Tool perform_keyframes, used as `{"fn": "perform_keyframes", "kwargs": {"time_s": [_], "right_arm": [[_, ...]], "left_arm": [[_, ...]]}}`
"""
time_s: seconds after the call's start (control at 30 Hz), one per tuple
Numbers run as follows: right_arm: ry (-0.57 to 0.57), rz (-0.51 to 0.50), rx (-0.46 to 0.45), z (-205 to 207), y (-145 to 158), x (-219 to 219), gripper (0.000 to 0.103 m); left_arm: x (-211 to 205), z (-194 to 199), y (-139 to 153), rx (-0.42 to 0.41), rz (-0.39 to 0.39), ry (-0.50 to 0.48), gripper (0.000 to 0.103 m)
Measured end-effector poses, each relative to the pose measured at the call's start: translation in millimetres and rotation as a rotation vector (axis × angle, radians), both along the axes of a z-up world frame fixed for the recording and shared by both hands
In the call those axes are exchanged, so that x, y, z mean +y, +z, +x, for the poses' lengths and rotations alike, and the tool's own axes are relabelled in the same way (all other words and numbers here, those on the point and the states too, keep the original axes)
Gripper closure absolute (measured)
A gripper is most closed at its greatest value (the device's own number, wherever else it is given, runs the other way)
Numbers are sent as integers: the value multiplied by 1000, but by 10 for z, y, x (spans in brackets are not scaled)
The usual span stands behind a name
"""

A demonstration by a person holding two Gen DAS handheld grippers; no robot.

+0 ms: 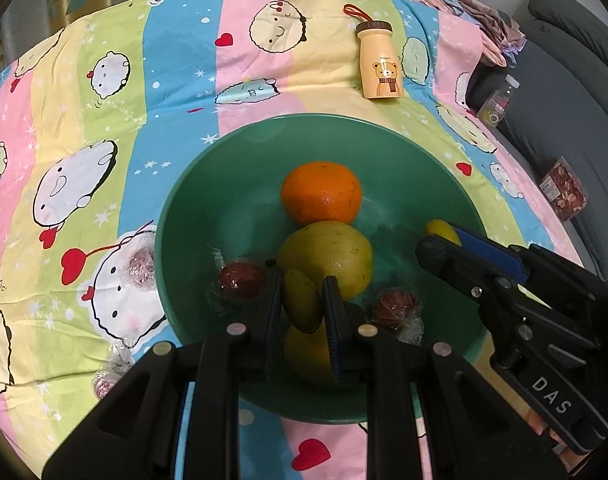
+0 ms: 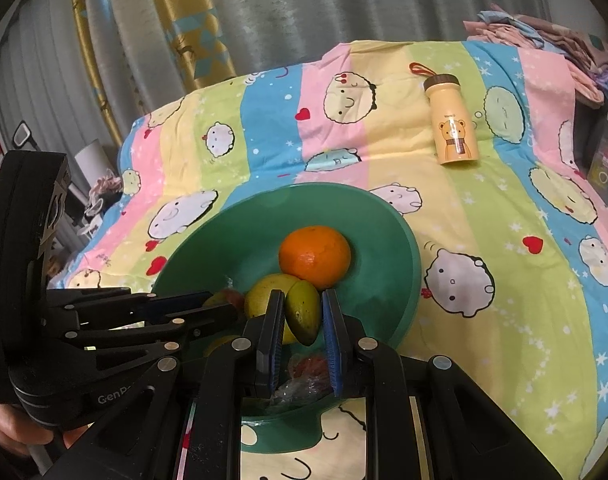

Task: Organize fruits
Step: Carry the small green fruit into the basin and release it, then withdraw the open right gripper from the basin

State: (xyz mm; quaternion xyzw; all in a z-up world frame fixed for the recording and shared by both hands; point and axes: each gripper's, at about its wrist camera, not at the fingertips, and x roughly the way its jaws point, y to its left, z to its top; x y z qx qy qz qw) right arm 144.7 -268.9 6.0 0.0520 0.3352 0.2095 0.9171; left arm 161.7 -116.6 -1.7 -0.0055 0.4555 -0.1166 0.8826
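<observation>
both are hovering over the green bowl [image 1: 192, 184] holding an orange [image 1: 321, 193]: left hand-held gripper [image 1: 303, 304] and right hand-held gripper [image 2: 303, 312] each clenching a small yellow-green fruit [image 1: 302, 306].

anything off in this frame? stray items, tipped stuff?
Yes. Three wrapped candies lie on the sheet outside the green bowl, by its left rim, while similar ones sit inside. The yellow bear bottle lies tipped on its side beyond the bowl. Nothing looks spilled or damaged.
</observation>
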Motion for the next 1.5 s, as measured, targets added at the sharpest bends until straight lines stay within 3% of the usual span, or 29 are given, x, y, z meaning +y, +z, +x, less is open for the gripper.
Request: {"fn": "perform_keyframes", "kwargs": {"time_s": [0.83,1.03,1.3,1.37,1.5], "right_arm": [[-23,48,-14,-30,71,-69,82],[-41,75,-23,-42,95,-116,74],[-52,108,-37,-61,152,-183,72],[-53,115,-42,-67,170,-190,68],[-54,130,-64,-111,222,-216,61]], "left_arm": [[11,-8,71,-22,7,15,82],[39,-9,109,-34,-3,28,75],[92,-36,161,-58,-16,53,54],[100,-63,188,-76,-12,62,43],[112,-134,255,-120,-2,66,39]]}}
